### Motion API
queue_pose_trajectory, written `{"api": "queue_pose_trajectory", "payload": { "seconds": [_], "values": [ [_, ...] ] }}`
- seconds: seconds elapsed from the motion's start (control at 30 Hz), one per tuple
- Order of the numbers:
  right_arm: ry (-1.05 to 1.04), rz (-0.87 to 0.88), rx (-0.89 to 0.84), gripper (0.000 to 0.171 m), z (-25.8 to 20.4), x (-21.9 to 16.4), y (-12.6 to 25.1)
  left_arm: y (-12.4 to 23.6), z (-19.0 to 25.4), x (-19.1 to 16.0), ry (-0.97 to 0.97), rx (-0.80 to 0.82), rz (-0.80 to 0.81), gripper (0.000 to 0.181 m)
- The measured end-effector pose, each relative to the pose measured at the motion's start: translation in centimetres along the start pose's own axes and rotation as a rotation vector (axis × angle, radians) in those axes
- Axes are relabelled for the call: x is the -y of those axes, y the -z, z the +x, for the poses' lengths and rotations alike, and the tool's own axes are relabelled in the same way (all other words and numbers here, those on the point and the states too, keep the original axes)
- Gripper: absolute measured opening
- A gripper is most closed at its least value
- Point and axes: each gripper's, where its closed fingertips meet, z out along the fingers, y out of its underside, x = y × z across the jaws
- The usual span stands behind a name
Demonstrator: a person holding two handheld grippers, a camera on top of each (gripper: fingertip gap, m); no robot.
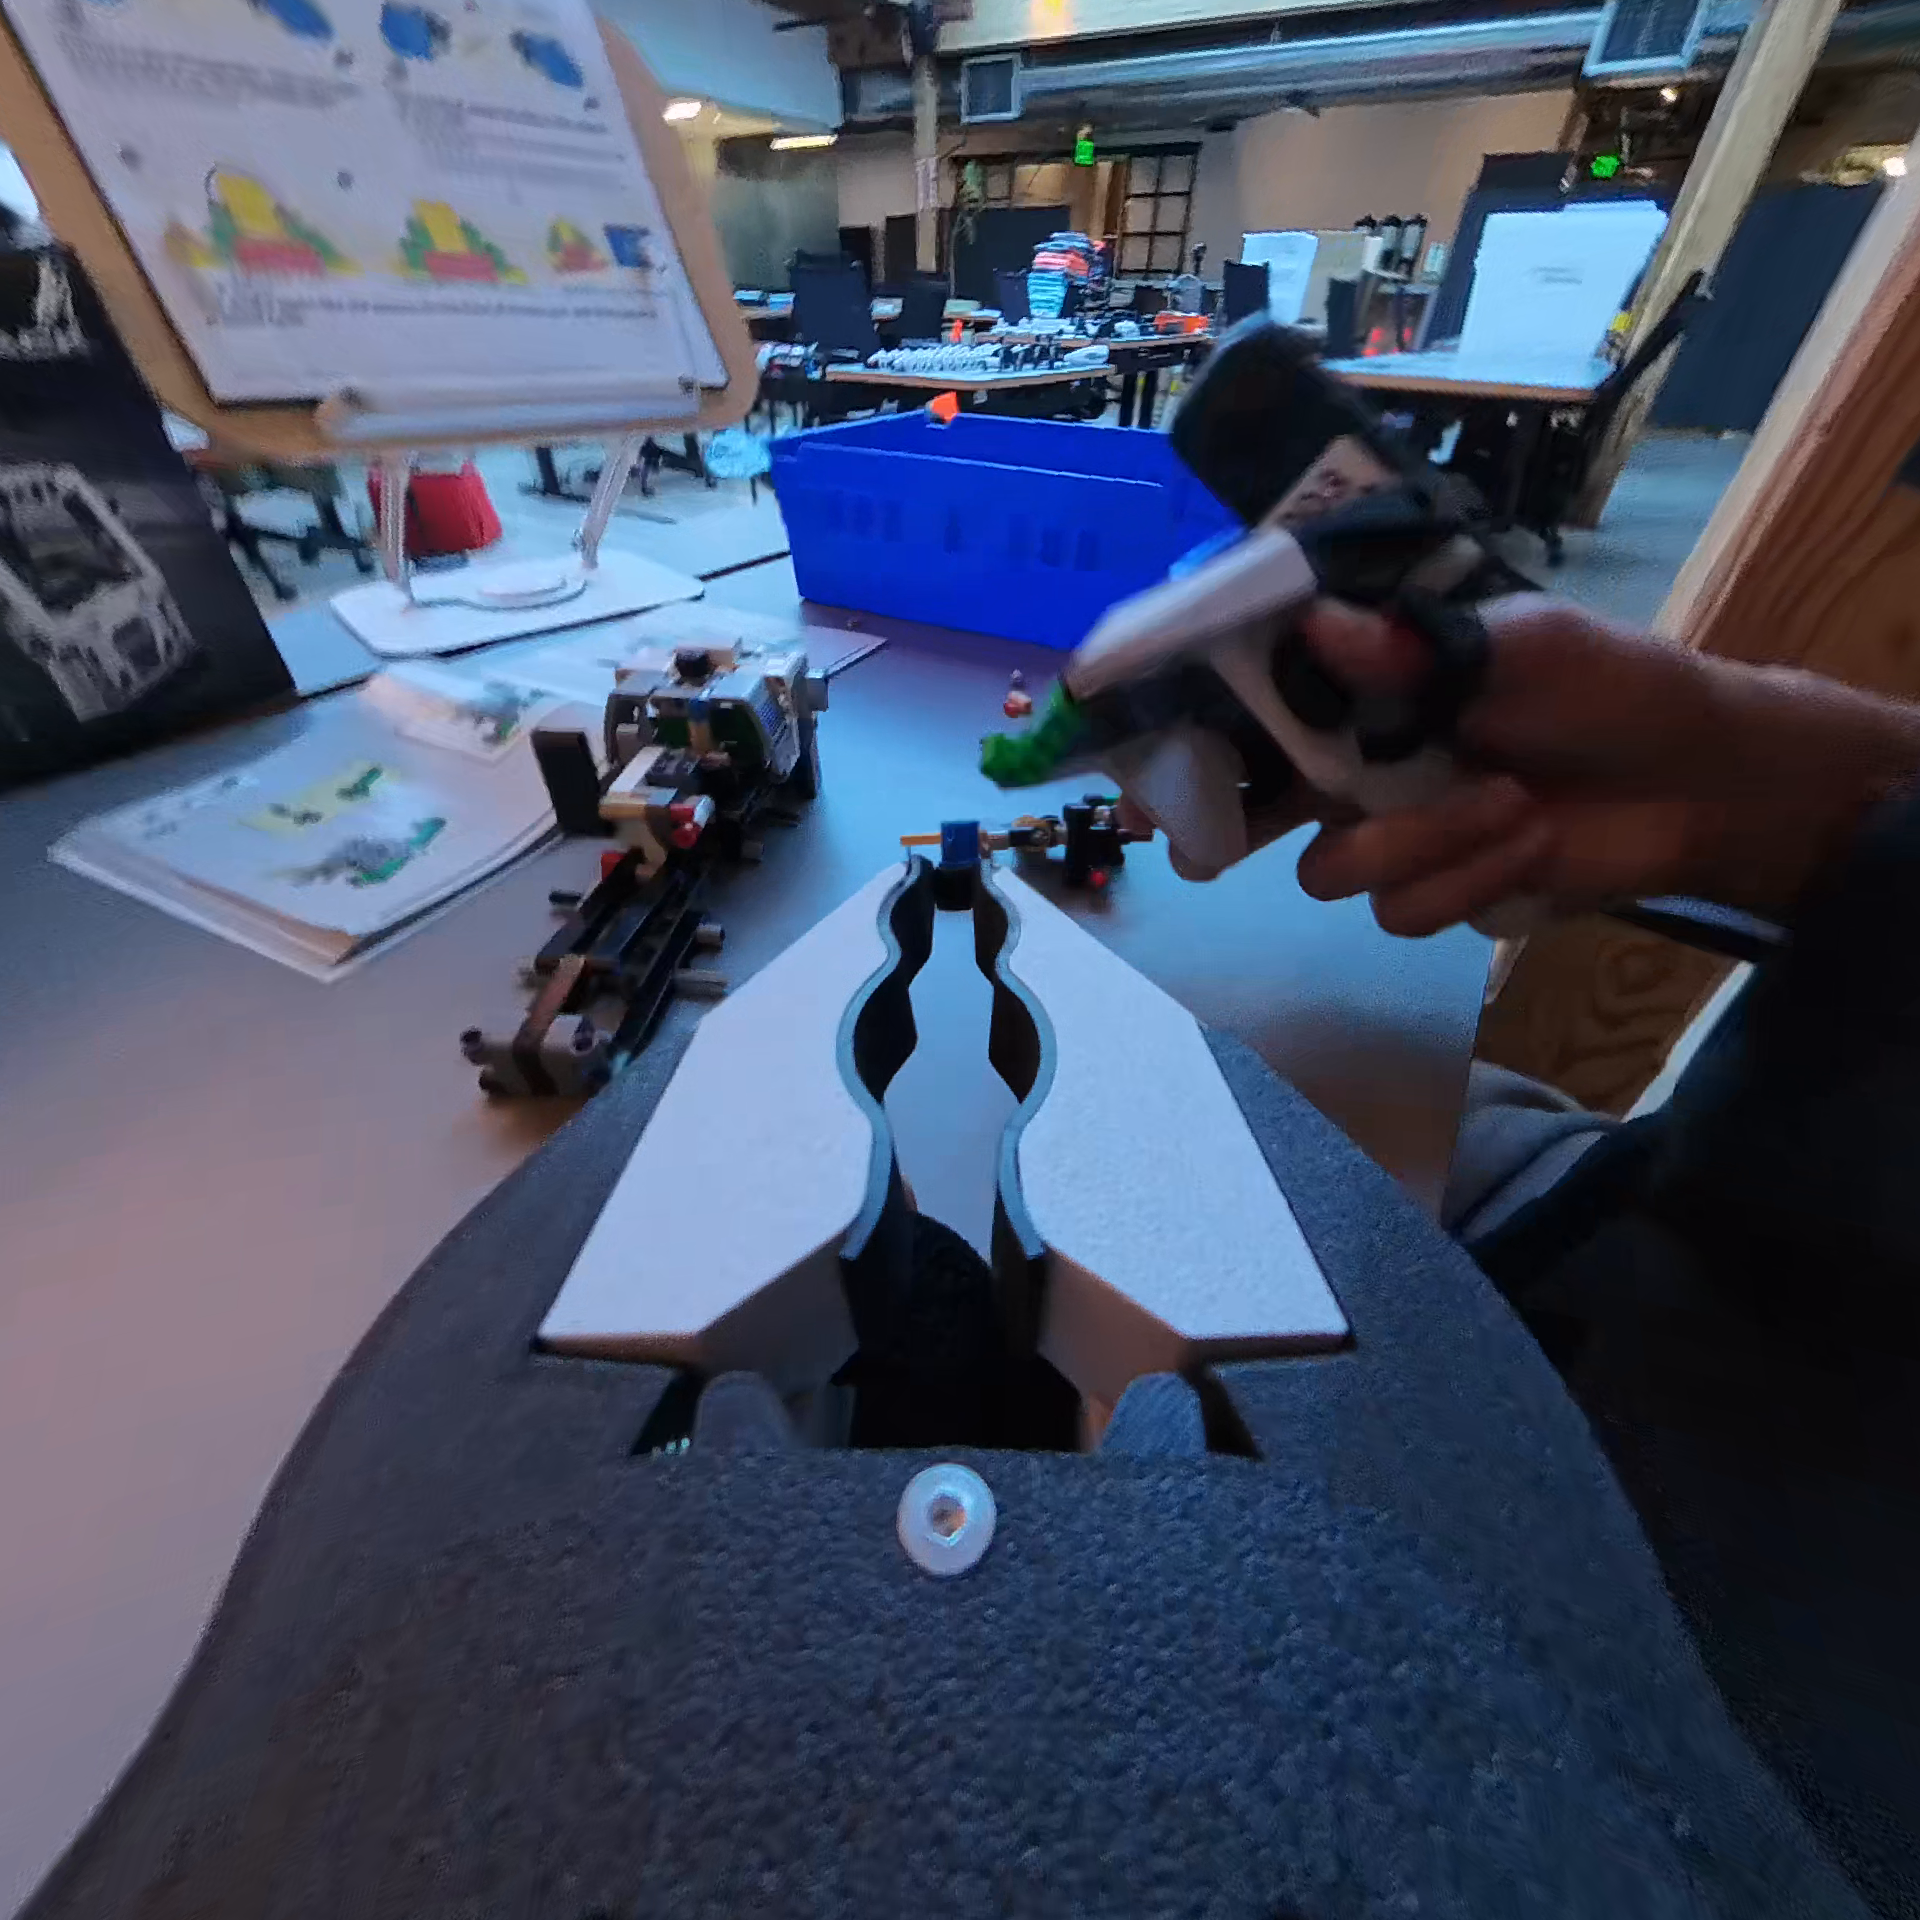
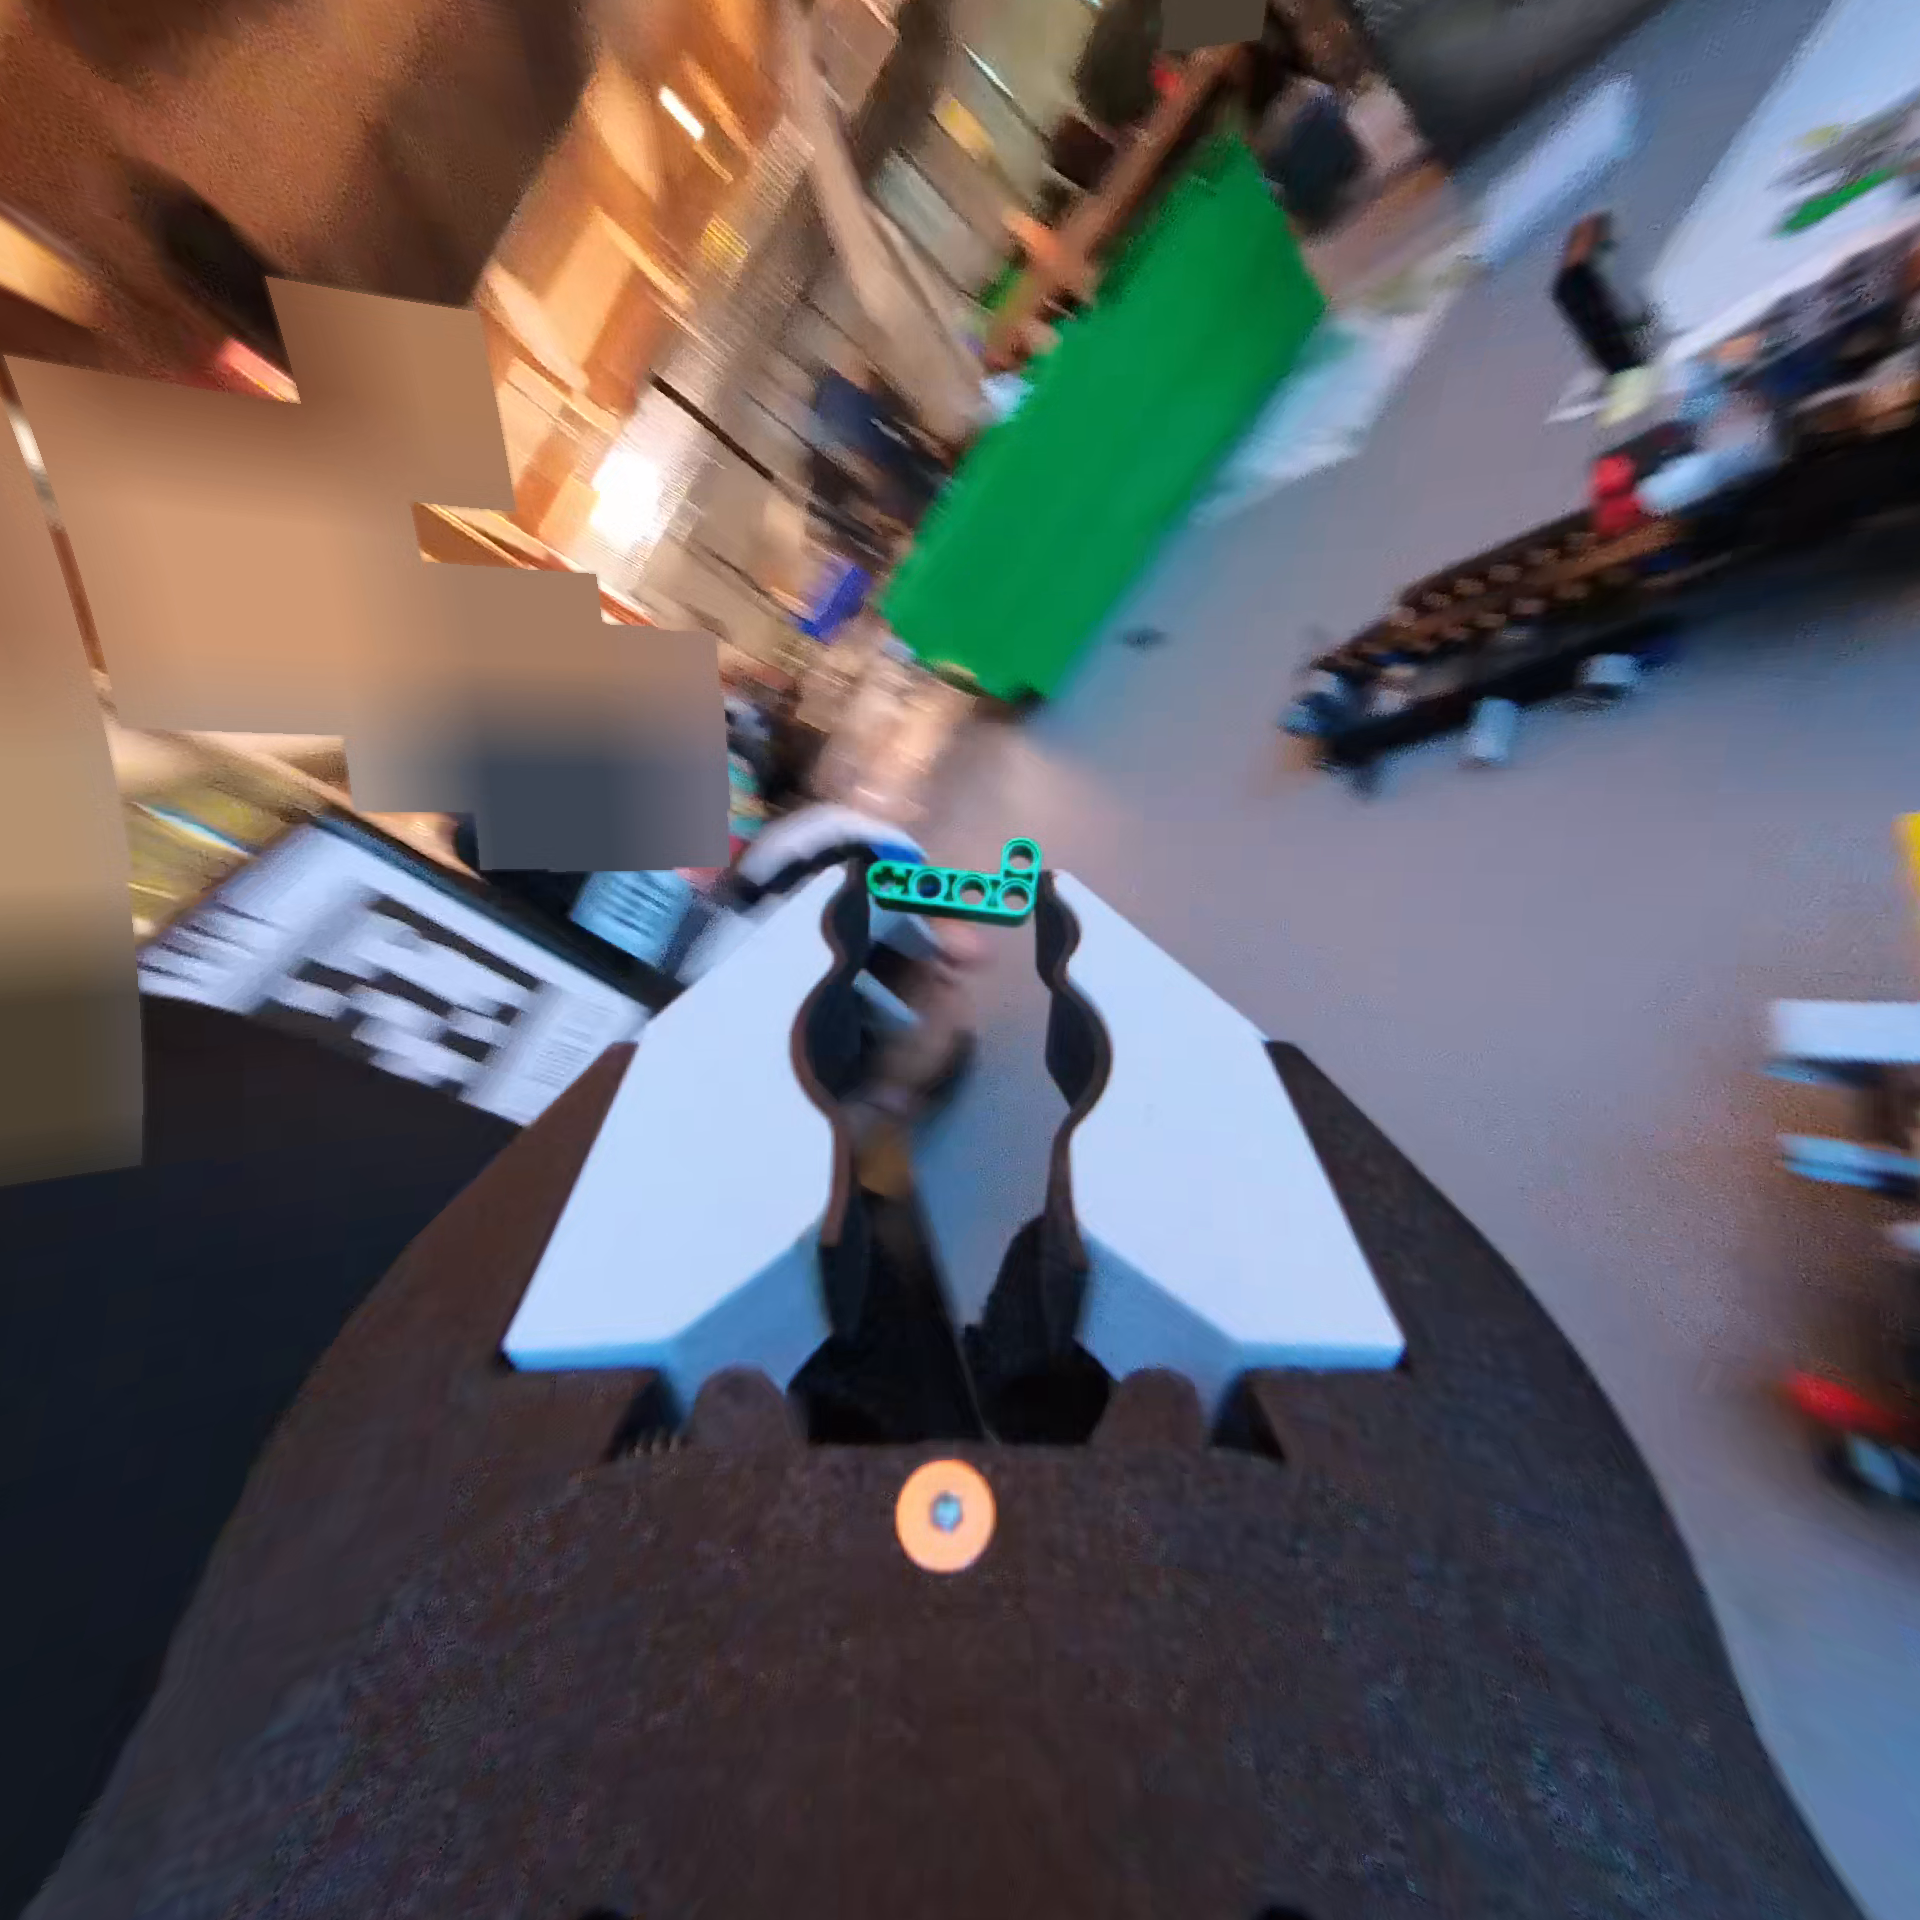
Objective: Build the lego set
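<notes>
My left gripper point(image 1: 954, 883) is shut on a small axle assembly point(image 1: 1023, 840) with a blue piece, black connectors and red ends, held just above the table. My right gripper point(image 2: 954, 883) is shut on a green L-shaped beam point(image 2: 961, 886) with several holes. In the left wrist view the right gripper point(image 1: 1023, 750) is held by a hand at the right, with the green beam point(image 1: 1029, 743) at its tips just above the axle assembly. A partly built black and grey lego vehicle point(image 1: 665, 842) lies on the table left of my left gripper. The right wrist view is motion-blurred.
An open instruction booklet point(image 1: 312, 831) lies at the left. A sheet on a stand point(image 1: 384, 208) rises behind it. A blue bin point(image 1: 977, 520) stands at the back of the table. A small red piece point(image 1: 1016, 701) lies near it. A wooden post point(image 1: 1808, 499) is at the right. The left gripper's tips are roughly 5 centimeters from the right gripper's.
</notes>
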Motion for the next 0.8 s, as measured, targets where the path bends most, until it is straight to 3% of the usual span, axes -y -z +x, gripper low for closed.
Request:
{"api": "queue_pose_trajectory", "payload": {
  "seconds": [0.13, 0.37, 0.8],
  "values": [
    [-0.205, 0.03, 0.199, 0.03, -1.4, 0.7, -1.0, 0.1, 1.5, 0.8, -0.173, -0.022, 0.073, 0.005],
    [-0.19, -0.033, 0.226, 0.03, -2.0, -1.2, -2.7, -0.3, 2.1, 1.8, -0.196, 0.011, 0.101, 0.004],
    [-0.509, -0.041, 0.517, 0.031, -3.7, -1.3, -1.8, -0.1, 3.7, 2.0, -0.36, -0.057, 0.065, 0.004]
  ]
}}
